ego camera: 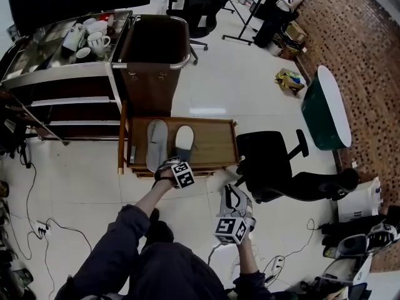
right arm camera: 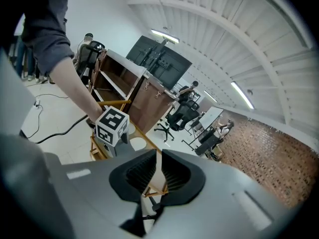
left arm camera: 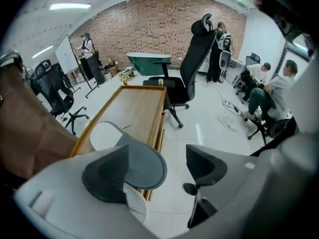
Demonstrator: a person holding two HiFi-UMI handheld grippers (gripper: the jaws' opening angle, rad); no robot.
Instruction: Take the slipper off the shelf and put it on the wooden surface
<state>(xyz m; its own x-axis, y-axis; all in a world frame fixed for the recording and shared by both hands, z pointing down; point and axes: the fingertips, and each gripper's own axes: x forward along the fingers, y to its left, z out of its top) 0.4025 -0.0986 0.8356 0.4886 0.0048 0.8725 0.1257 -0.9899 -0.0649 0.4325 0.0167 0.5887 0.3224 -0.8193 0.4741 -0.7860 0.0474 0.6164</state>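
Observation:
Two slippers lie side by side on the low wooden surface (ego camera: 212,139): a grey one (ego camera: 156,144) and a white-and-grey one (ego camera: 184,141). My left gripper (ego camera: 167,166) hovers at the surface's near edge. In the left gripper view its jaws stand wide apart (left arm camera: 157,166). The grey toe of a slipper (left arm camera: 144,163) lies beside the left jaw, and neither pad presses on it. My right gripper (ego camera: 232,195) hangs over the floor to the right of the surface, its jaws (right arm camera: 157,171) nearly together with nothing between them.
A metal shelf rack (ego camera: 69,92) with mugs (ego camera: 87,39) on top stands behind the wooden surface, beside a brown cabinet (ego camera: 153,61). A black office chair (ego camera: 269,158) is close on the right. Cables (ego camera: 44,227) trail over the floor at the left.

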